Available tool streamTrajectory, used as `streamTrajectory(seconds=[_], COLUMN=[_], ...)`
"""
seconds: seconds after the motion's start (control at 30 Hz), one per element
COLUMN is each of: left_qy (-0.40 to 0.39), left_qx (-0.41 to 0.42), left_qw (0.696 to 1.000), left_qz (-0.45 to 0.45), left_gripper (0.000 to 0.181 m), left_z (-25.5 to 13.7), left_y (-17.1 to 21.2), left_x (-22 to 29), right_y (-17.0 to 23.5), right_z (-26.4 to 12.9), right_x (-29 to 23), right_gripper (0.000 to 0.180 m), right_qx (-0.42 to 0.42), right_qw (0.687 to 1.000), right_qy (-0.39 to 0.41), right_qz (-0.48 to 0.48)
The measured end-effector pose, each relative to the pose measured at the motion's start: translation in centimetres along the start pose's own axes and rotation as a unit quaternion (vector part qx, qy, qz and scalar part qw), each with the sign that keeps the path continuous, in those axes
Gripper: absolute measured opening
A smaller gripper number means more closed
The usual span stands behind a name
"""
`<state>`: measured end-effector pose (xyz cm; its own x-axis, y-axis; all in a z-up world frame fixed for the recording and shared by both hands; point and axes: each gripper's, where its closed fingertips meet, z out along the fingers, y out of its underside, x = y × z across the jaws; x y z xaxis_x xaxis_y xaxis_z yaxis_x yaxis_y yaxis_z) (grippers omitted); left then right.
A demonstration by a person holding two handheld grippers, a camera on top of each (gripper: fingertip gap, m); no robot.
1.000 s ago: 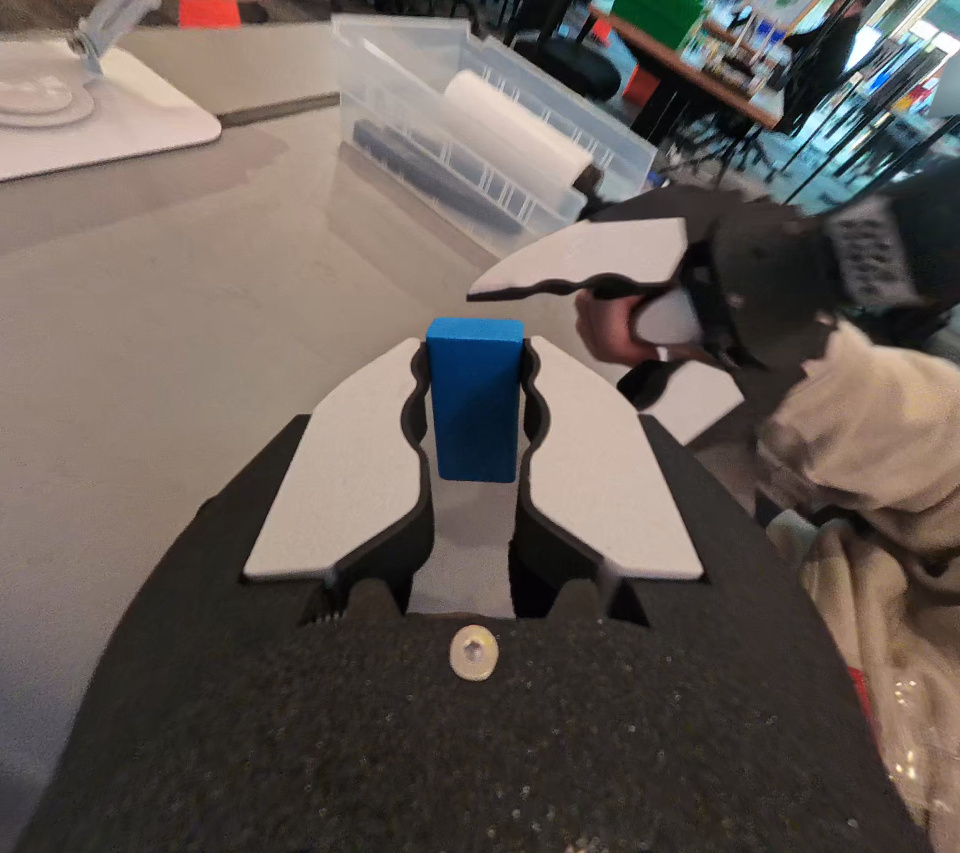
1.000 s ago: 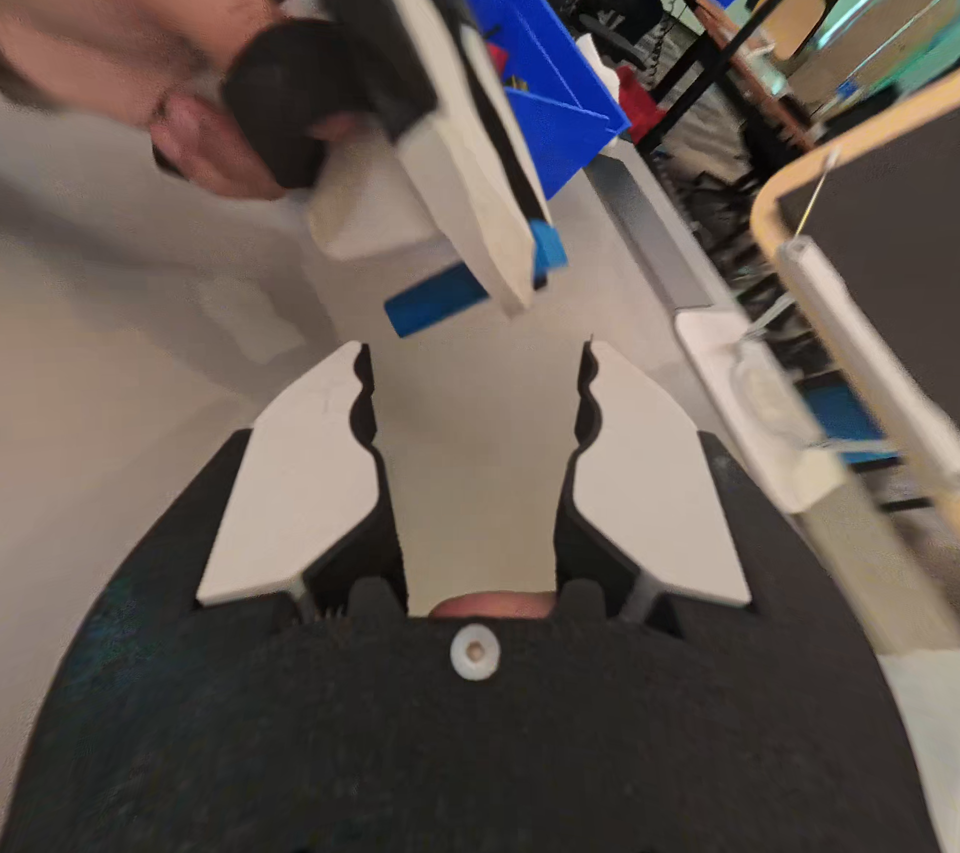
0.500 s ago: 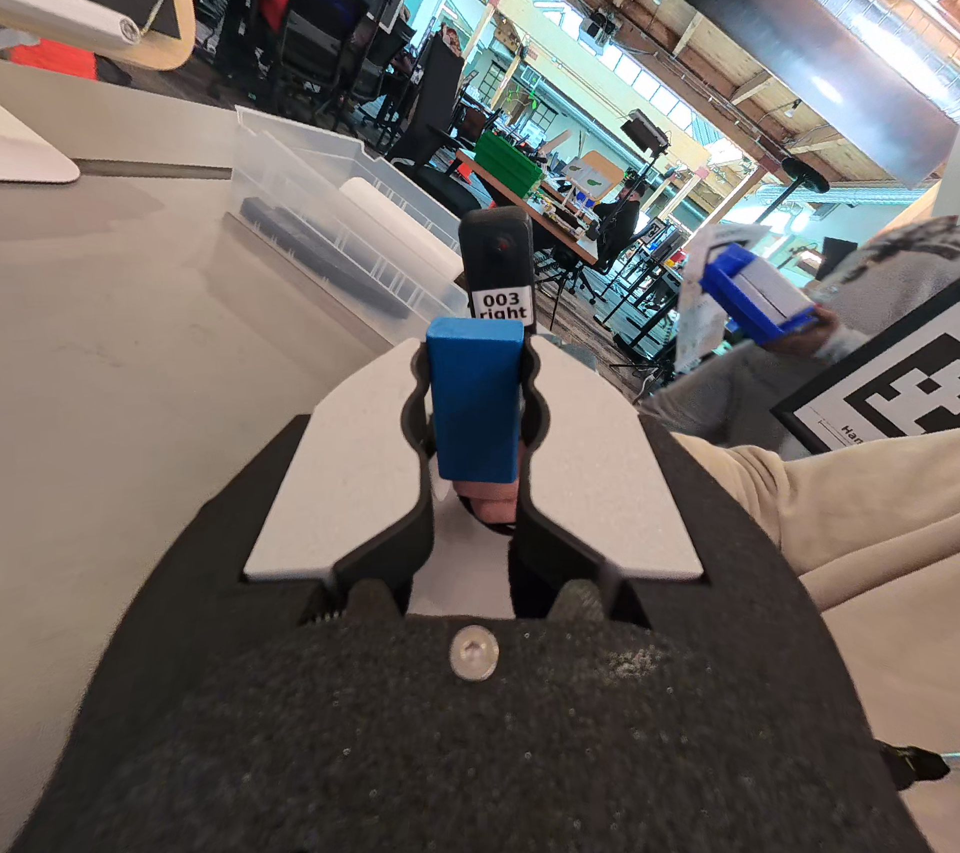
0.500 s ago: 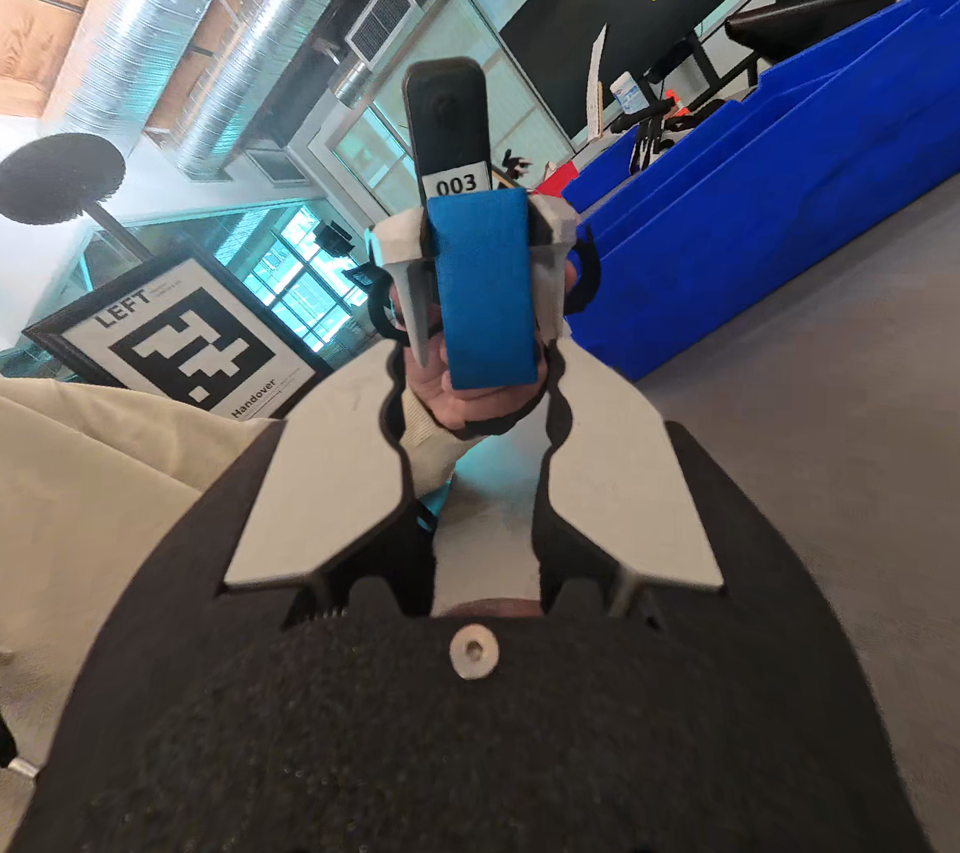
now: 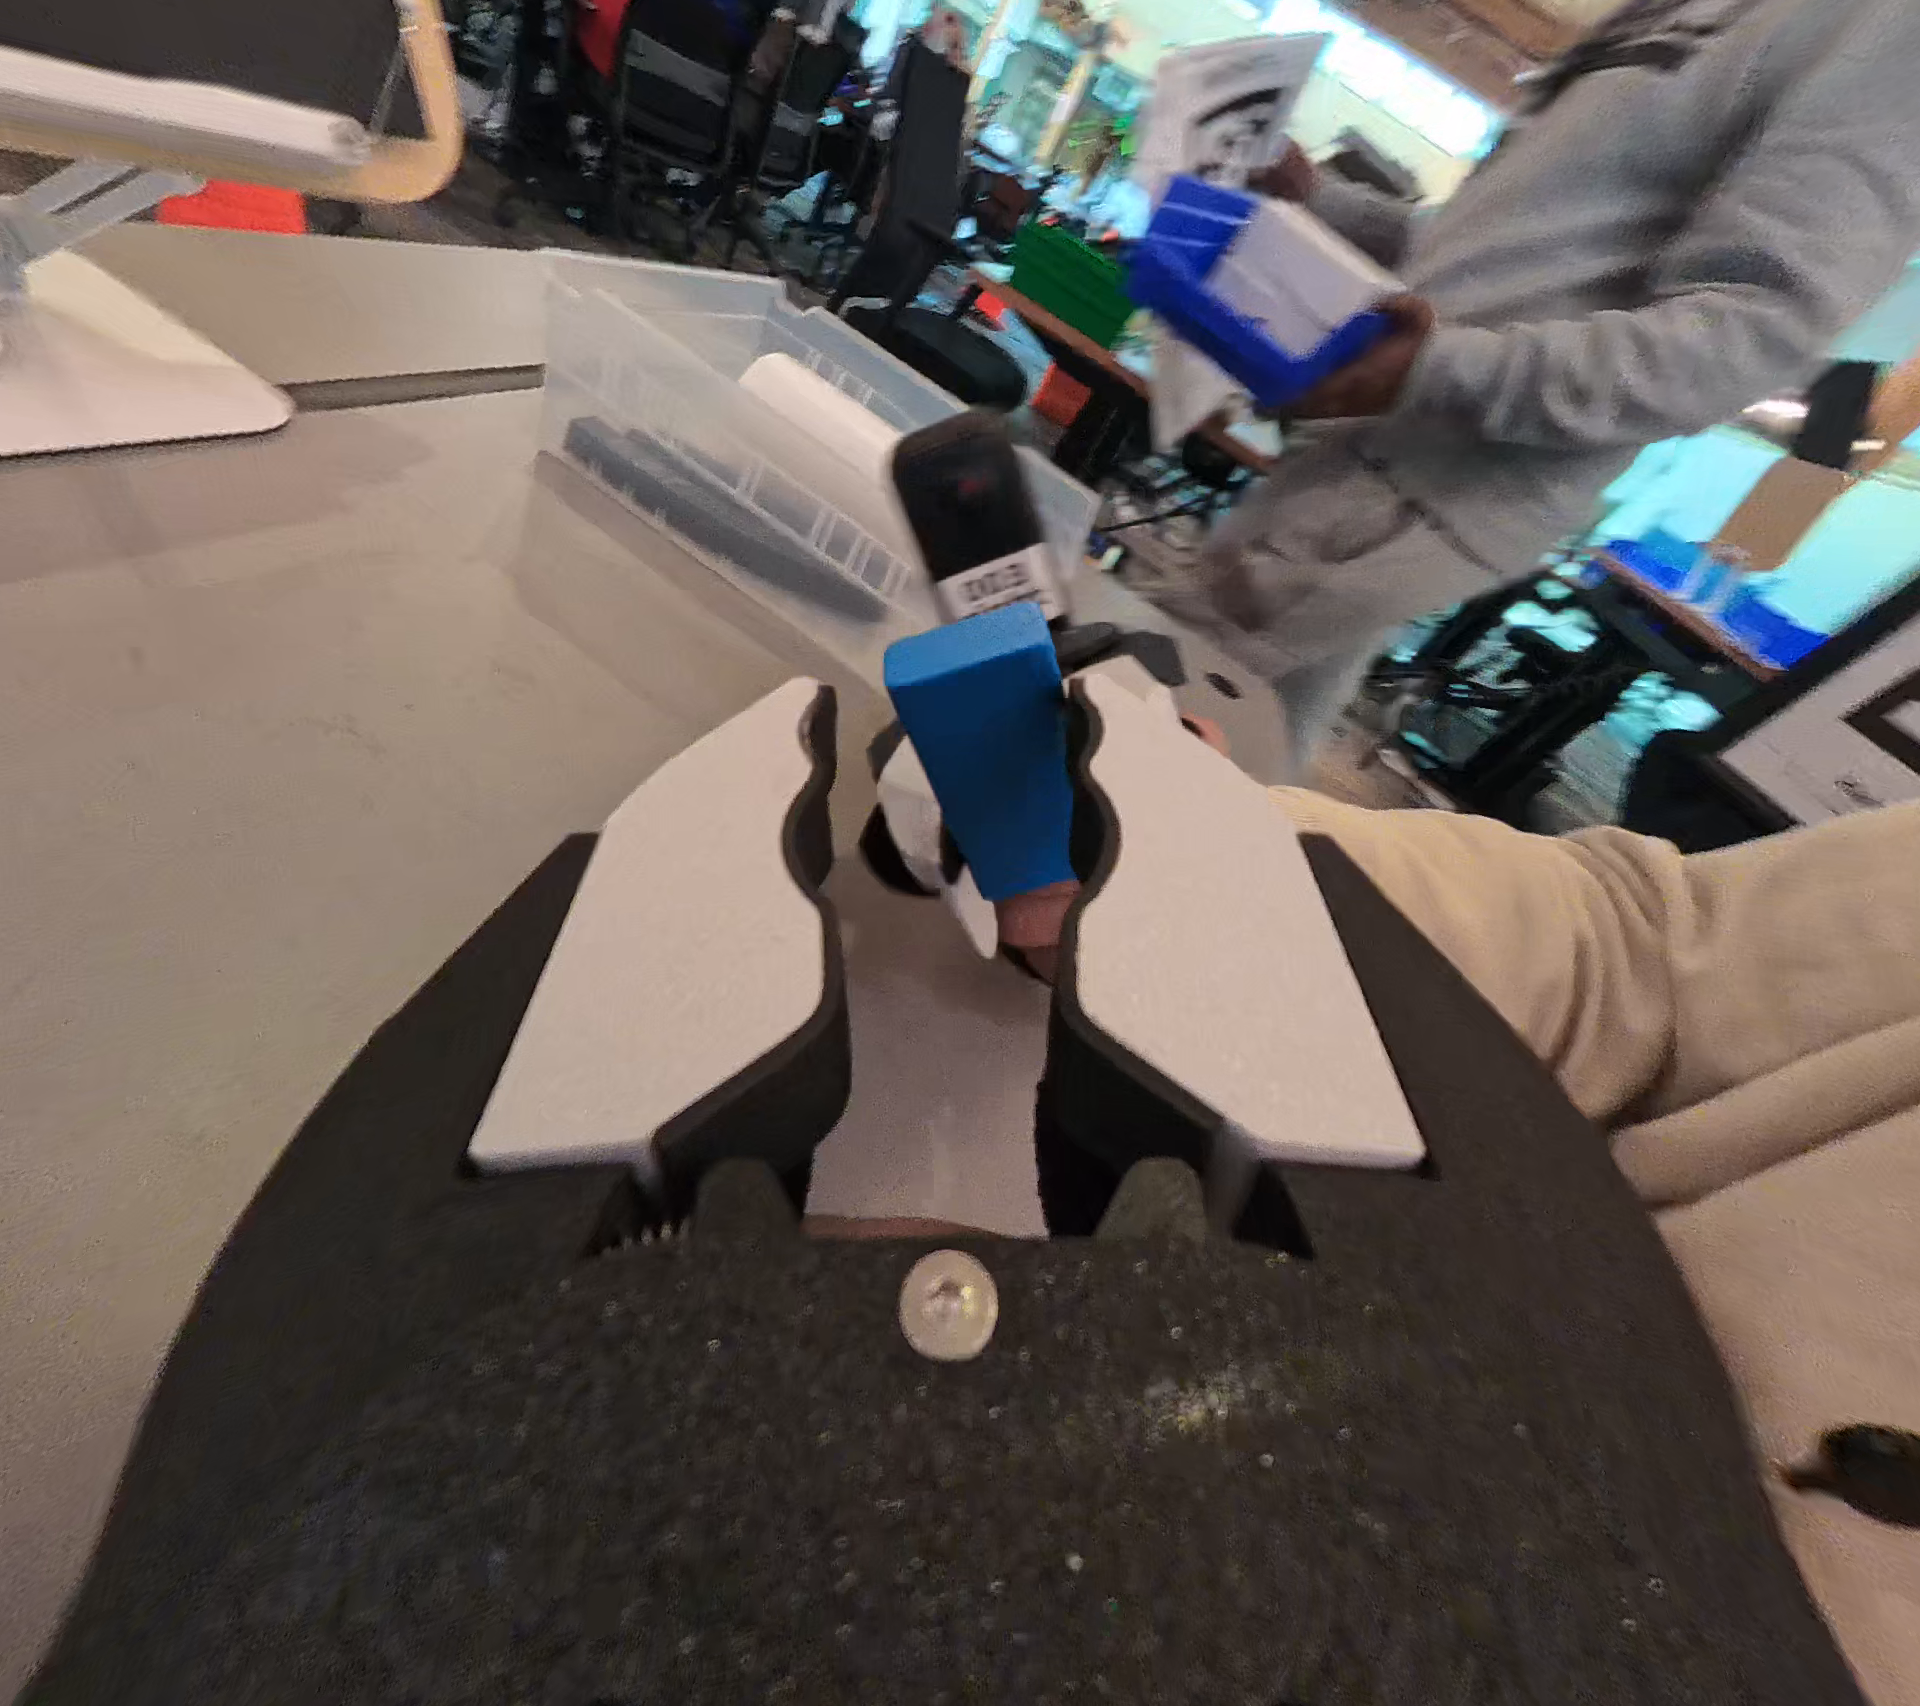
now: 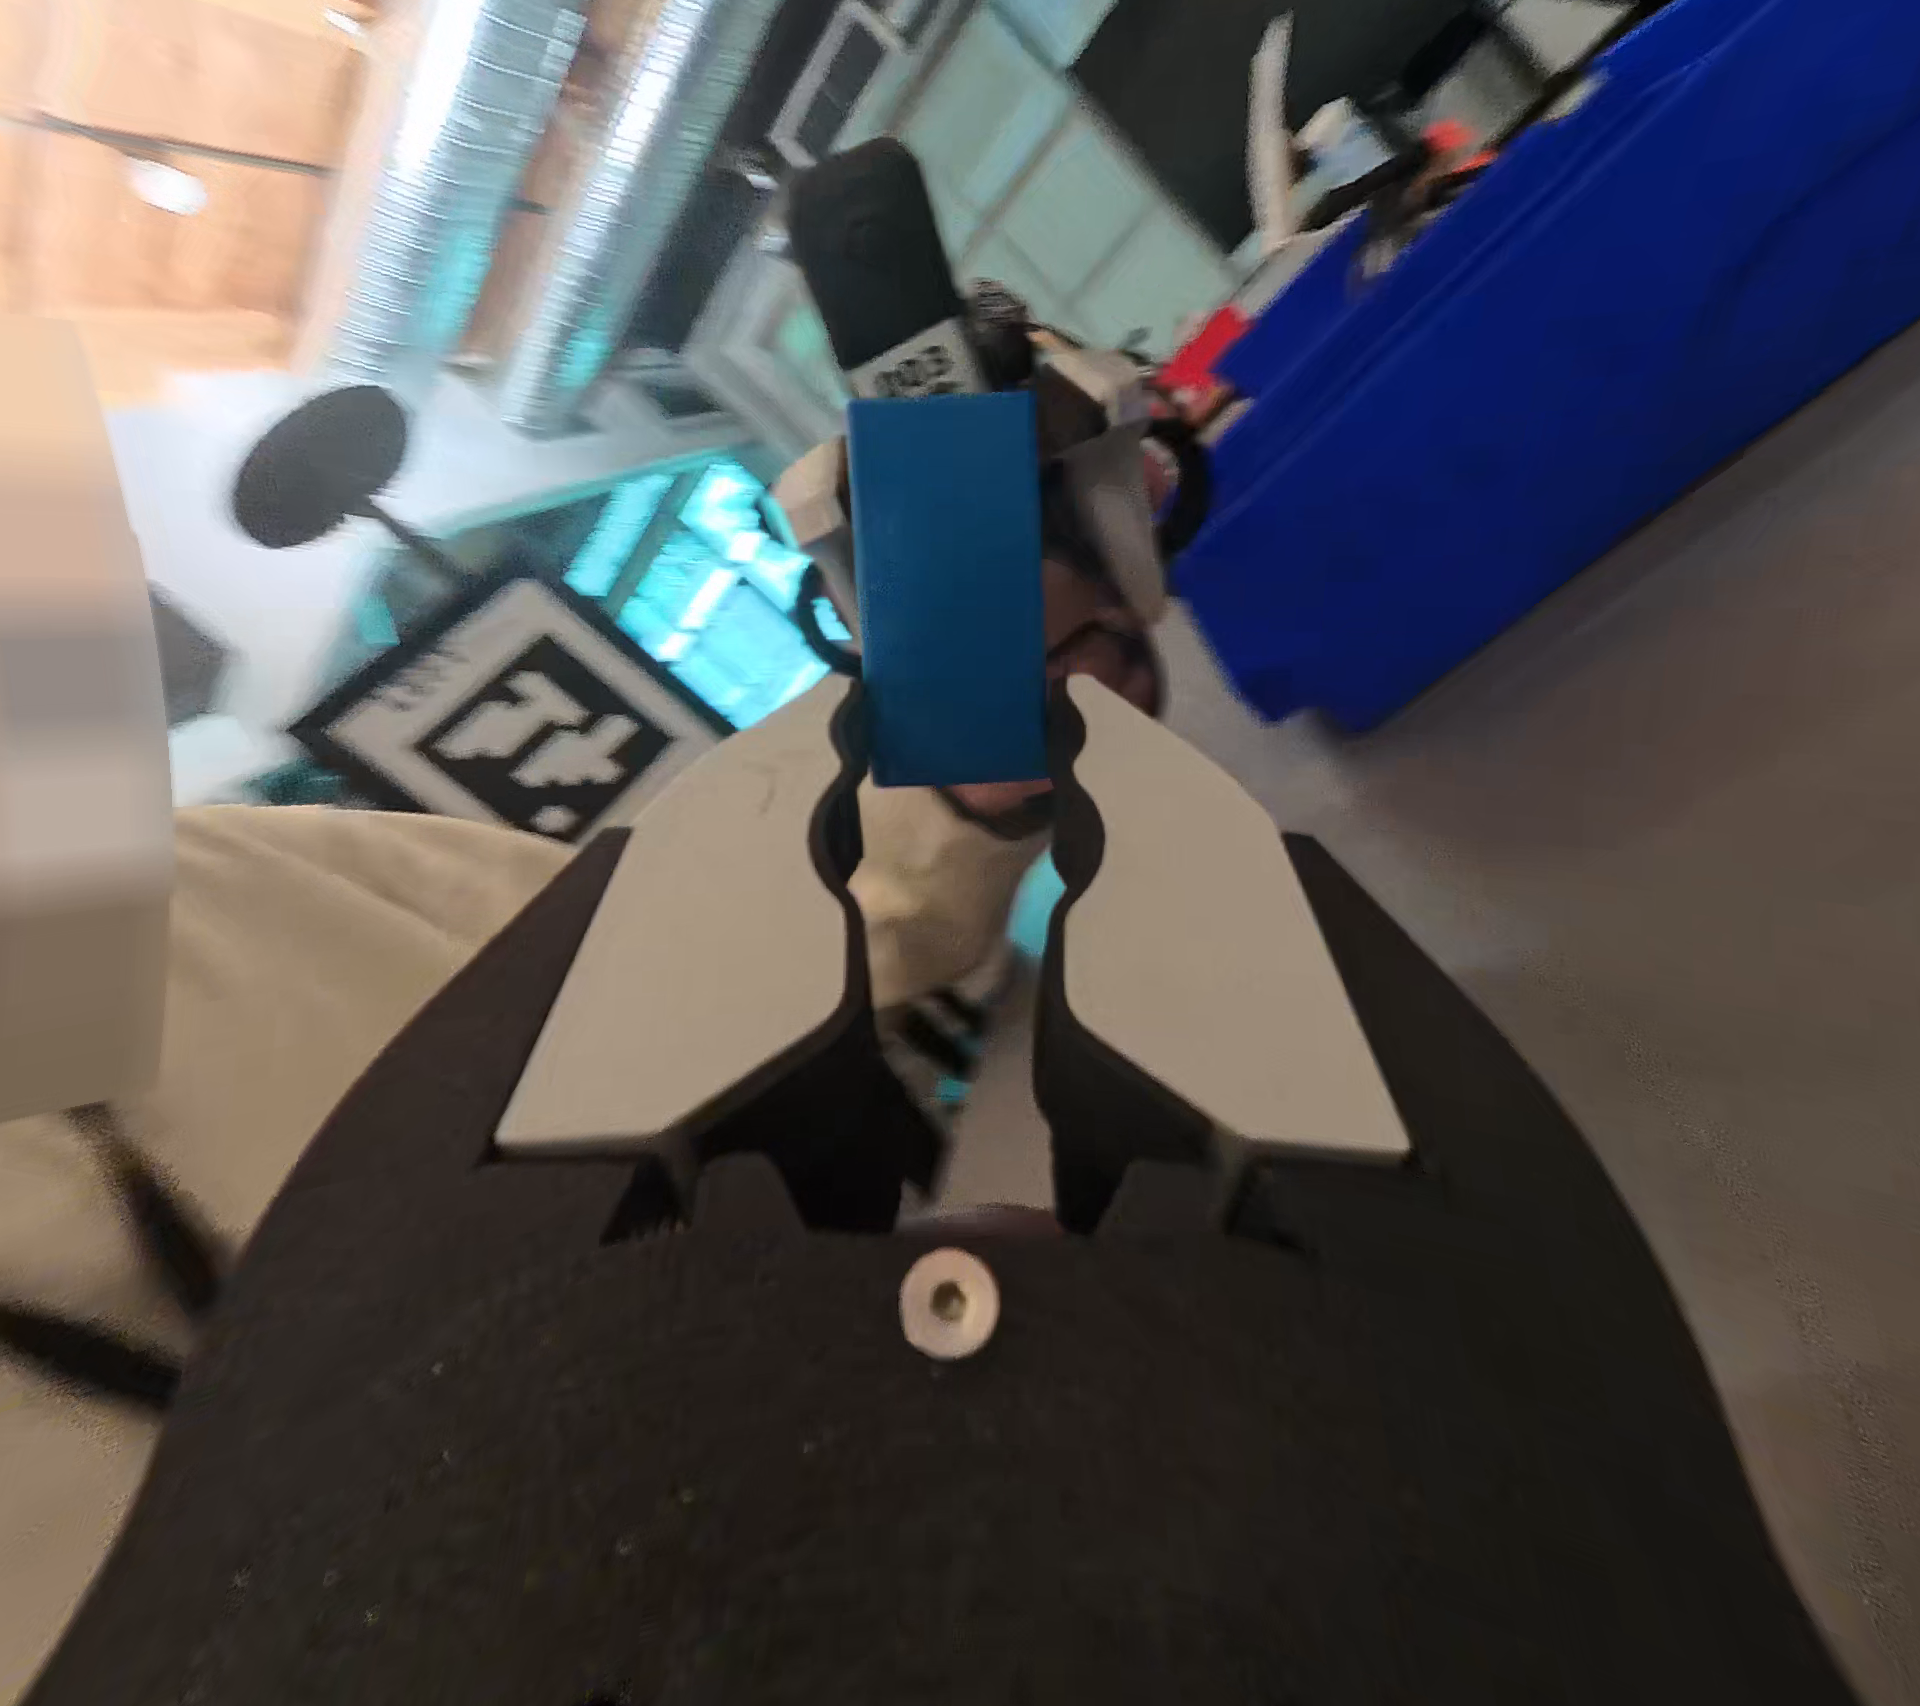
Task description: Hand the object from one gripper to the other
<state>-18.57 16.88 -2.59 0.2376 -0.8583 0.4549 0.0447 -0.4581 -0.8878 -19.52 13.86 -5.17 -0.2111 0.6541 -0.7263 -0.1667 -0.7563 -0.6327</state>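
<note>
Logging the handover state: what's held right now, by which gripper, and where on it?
The blue block is held by the right gripper, pinched at its near end. The left gripper is open, with a gap at its left finger.

Left wrist view: the block (image 5: 982,747) stands tilted between the fingertips of the left gripper (image 5: 951,711), touching the right finger and apart from the left one. Beyond it lies the table (image 5: 260,721); a bin (image 5: 665,378) sits far centre on it, a stand base (image 5: 114,378) far left. Right wrist view: the block (image 6: 951,586) sits upright between the tips of the right gripper (image 6: 956,721); stacked bins (image 6: 1558,409) lie far right, a marker board (image 6: 520,721) left.
</note>
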Motion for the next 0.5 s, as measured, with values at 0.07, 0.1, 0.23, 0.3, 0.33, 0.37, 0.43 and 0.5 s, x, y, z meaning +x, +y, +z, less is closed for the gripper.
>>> streamTrajectory(seconds=[0.07,0.1,0.23,0.3,0.33,0.37,0.43,0.5], left_qy=[0.061,0.098,0.211,0.236,0.239,0.241,0.247,0.252], left_qx=[0.018,0.030,0.044,0.036,0.034,0.031,0.024,0.029], left_qw=[0.998,0.994,0.975,0.969,0.969,0.968,0.966,0.965], left_qz=[-0.015,-0.027,-0.053,-0.055,-0.057,-0.060,-0.067,-0.069], left_gripper=[0.041,0.041,0.043,0.045,0.046,0.043,0.037,0.031], left_z=[-0.5,-0.8,-1.8,-1.6,-1.4,-1.2,-0.8,-0.6], left_y=[-0.7,-1.2,-1.7,-1.3,-1.2,-1.0,-0.6,-0.5], left_x=[1.7,2.6,5.9,6.9,7.1,7.2,7.4,7.6], right_y=[0.5,0.7,1.0,1.3,1.3,1.3,1.1,1.4], right_z=[0.3,0.3,0.6,0.9,1.0,1.1,1.1,1.3], right_x=[-2.1,-3.3,-7.0,-7.9,-8.2,-8.4,-8.5,-8.1], right_gripper=[0.033,0.032,0.032,0.032,0.033,0.033,0.033,0.033], right_qx=[-0.012,-0.019,-0.018,-0.021,-0.021,-0.017,-0.009,-0.018], right_qw=[0.993,0.985,0.947,0.937,0.932,0.930,0.926,0.929], right_qy=[-0.091,-0.138,-0.279,-0.308,-0.322,-0.329,-0.338,-0.326], right_qz=[0.070,0.101,0.158,0.161,0.163,0.166,0.168,0.173])
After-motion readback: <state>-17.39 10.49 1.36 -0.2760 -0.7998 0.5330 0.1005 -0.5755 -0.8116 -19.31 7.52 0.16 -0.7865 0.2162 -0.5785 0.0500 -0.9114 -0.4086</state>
